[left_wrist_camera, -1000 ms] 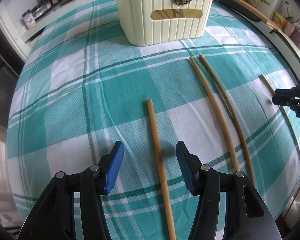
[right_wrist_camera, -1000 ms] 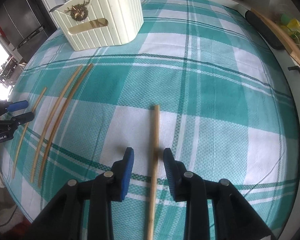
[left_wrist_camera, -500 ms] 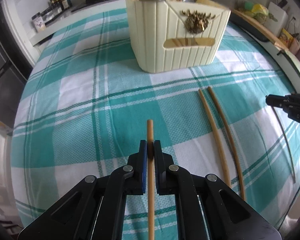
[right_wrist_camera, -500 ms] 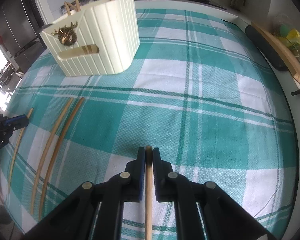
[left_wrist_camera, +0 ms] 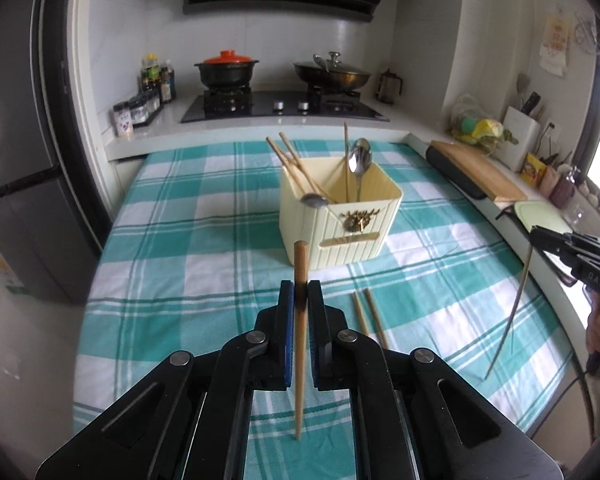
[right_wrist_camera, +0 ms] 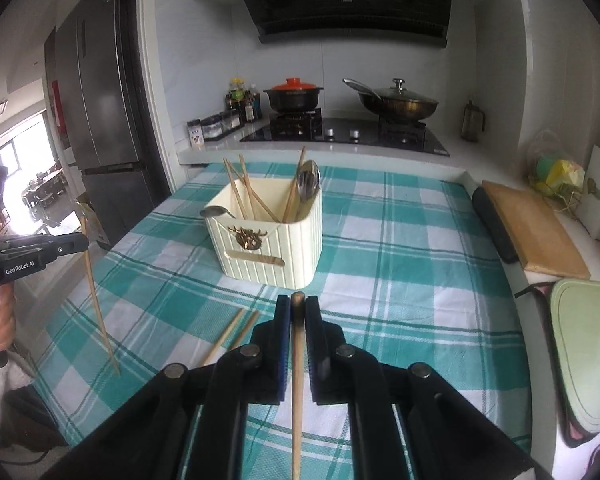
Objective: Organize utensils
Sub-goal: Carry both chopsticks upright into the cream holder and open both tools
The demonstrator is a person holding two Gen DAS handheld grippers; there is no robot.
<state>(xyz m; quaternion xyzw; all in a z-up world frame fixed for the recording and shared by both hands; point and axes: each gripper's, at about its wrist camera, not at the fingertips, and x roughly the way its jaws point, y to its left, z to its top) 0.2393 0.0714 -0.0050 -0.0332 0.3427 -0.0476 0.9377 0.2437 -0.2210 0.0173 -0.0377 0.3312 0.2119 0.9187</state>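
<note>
**Inspector:** Both grippers have risen off the cloth since 0.5 s ago. Then each was clamped on a stick lying flat; now each stick hangs clear, near upright.

**Clerk:** State of the left gripper point(left_wrist_camera: 299, 300)?

**Inspector:** Closed tight on a thin tan wooden chopstick point(left_wrist_camera: 299, 344), held near its thick upper end, with most of the length hanging below the blue pads. The right gripper point(right_wrist_camera: 297, 312) is likewise clamped on a second tan wooden chopstick point(right_wrist_camera: 297, 384), gripped right at its top.

**Clerk:** Where do the rest lie?

**Inspector:** 2 loose wooden chopsticks point(left_wrist_camera: 370, 318) lie side by side on the teal-and-white checked tablecloth point(left_wrist_camera: 204, 248), between the grippers and the cream ribbed plastic utensil holder point(left_wrist_camera: 342, 224). That holder already contains several chopsticks and 2 metal spoons point(left_wrist_camera: 359, 160).

**Clerk:** Handling?

**Inspector:** Judged light, stiff and smooth, so a stick may pivot or slide between flat pads. A hold near the thick end suits dropping it in tip-first. The risk I judge likeliest is the hanging tip catching the holder's rim.
</note>
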